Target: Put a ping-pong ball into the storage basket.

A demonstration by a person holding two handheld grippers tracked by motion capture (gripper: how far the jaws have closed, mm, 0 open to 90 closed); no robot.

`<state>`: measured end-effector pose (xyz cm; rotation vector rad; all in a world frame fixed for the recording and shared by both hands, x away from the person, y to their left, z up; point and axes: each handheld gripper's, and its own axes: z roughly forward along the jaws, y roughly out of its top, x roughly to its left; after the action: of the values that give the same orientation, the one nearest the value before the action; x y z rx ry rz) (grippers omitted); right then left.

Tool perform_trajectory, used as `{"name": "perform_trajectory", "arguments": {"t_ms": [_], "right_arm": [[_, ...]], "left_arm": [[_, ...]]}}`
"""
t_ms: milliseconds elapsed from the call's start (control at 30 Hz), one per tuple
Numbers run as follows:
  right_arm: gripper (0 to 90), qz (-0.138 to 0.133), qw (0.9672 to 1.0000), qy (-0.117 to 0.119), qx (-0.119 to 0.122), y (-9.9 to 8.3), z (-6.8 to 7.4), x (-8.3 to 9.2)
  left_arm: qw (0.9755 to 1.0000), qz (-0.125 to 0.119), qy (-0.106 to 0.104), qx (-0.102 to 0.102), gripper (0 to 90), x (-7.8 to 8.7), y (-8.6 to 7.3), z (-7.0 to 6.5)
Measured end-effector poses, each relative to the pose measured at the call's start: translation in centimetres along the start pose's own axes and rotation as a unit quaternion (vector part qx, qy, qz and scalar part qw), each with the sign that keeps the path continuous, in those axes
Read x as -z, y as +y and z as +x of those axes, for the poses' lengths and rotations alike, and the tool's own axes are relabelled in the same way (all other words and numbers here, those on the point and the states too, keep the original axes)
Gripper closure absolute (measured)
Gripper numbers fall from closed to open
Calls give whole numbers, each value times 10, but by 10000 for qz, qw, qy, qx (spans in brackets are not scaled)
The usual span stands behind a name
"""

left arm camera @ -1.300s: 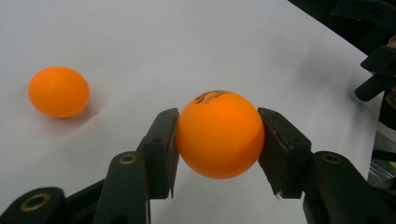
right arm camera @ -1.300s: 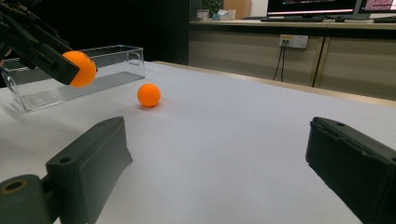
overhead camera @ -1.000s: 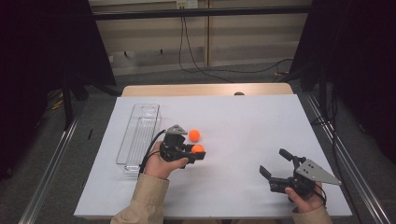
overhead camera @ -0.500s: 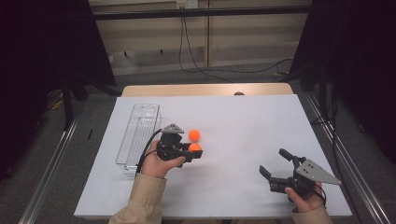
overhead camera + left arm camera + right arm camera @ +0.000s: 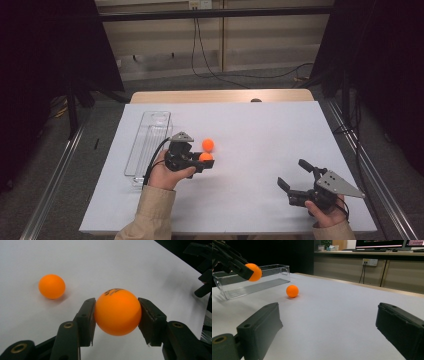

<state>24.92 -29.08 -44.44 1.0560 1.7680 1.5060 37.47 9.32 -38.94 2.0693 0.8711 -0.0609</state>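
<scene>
Two orange ping-pong balls, one clear plastic bin [image 5: 148, 145], two grippers.
Left gripper [image 5: 204, 161] clamps printed ball [image 5: 117, 312] above white table [image 5: 260, 140]; second ball [image 5: 208, 145] lies nearby; right gripper [image 5: 295, 176] gapes wide, empty.

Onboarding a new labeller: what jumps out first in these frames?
The orange ball clamped between the left gripper's black jaws, lifted off the white table. A second orange ball lies loose on the table just beyond it, and a clear plastic bin sits near the table's left edge. The right gripper rests open and empty at the near right.
</scene>
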Motion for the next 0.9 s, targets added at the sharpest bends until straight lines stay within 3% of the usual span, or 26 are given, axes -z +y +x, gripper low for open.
{"name": "perform_trajectory", "arguments": {"t_ms": [900], "right_arm": [[49, -7, 10000, 8, -9, 0, 0, 0]], "left_arm": [[9998, -58, 159, 92, 509, 12, -2, 10]]}}
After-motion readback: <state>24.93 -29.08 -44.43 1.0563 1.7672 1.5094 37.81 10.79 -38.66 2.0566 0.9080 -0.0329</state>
